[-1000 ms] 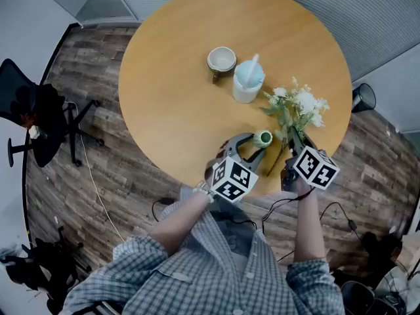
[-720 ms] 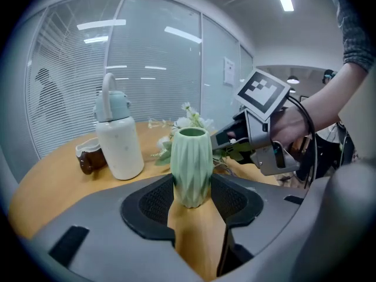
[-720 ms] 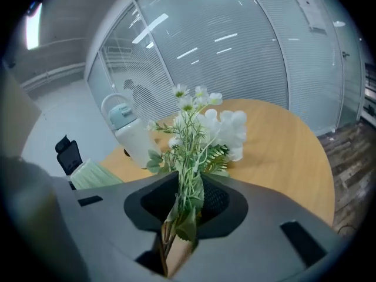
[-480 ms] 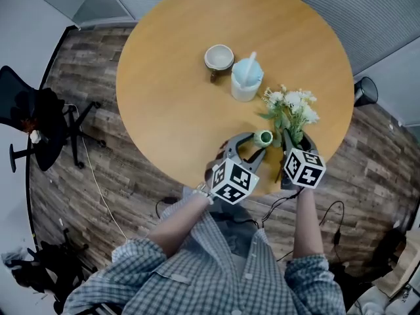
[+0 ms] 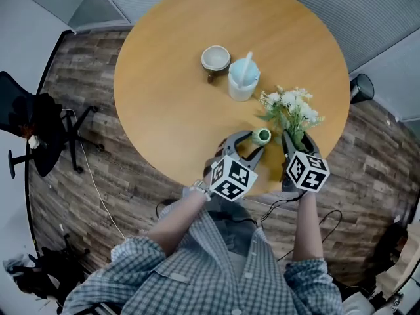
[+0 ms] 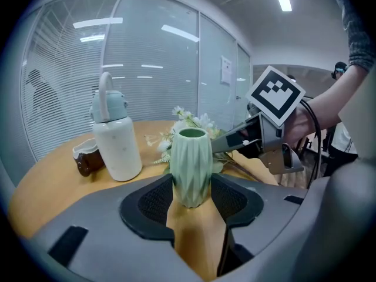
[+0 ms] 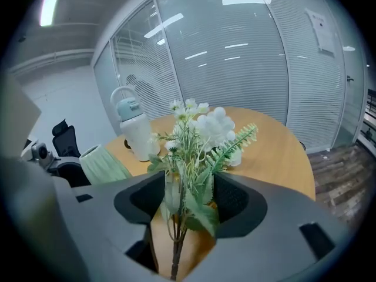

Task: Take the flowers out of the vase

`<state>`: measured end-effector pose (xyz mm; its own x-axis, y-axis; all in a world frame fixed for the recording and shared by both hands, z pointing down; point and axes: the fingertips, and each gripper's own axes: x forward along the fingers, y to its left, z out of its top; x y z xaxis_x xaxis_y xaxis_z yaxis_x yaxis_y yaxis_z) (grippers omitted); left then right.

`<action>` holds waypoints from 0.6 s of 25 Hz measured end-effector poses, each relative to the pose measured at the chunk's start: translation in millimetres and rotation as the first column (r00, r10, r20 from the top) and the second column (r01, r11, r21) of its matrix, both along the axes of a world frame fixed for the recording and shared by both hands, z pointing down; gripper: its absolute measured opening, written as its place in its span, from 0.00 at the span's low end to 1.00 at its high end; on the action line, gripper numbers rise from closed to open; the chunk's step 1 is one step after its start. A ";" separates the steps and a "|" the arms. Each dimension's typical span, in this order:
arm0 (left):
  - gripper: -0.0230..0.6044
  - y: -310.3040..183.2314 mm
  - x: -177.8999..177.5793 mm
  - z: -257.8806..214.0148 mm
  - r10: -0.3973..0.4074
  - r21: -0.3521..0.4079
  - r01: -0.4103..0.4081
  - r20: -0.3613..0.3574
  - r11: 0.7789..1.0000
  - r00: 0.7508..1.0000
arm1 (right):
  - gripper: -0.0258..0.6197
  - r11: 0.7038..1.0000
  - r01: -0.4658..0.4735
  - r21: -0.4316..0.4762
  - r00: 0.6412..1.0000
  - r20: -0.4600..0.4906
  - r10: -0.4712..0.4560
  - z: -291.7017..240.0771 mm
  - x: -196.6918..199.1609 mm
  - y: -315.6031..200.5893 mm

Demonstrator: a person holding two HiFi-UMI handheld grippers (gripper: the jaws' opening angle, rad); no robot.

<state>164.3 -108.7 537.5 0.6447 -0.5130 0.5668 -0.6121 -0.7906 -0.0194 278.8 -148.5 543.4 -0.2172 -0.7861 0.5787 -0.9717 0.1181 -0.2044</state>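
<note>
Green ribbed vase (image 6: 191, 157) pinched in left gripper (image 6: 192, 197); white flowers (image 7: 211, 125) in right gripper (image 7: 188, 203), jaws opening.

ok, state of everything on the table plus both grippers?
vase: upright, empty
flowers: out of vase
bottle: upright, lid on
cup: upright
left gripper: shut on vase
right gripper: jaws opening, flowers between them, pads off
</note>
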 end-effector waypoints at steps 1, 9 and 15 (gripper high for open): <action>0.37 0.5 -0.5 0.0 0.003 -0.002 -0.003 -0.001 1.000 1.000 | 0.38 1.000 -0.003 0.001 1.000 -0.001 0.003 -1.4 0.5 1.4; 0.37 1.2 -15.6 -6.9 0.006 -0.015 -0.007 -0.016 1.000 1.000 | 0.40 1.000 0.007 -0.027 0.999 -0.040 -0.008 -4.8 -1.1 9.5; 0.37 3.8 -29.8 -14.4 -0.003 0.000 0.003 -0.016 1.000 1.000 | 0.41 0.999 -0.030 -0.014 0.997 -0.071 0.029 -11.7 10.1 22.0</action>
<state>134.4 -104.9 523.1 0.6521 -0.5146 0.5568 -0.6144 -0.7889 -0.0096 288.9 -126.4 531.7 -0.1520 -0.7825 0.6039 -0.9869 0.0865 -0.1364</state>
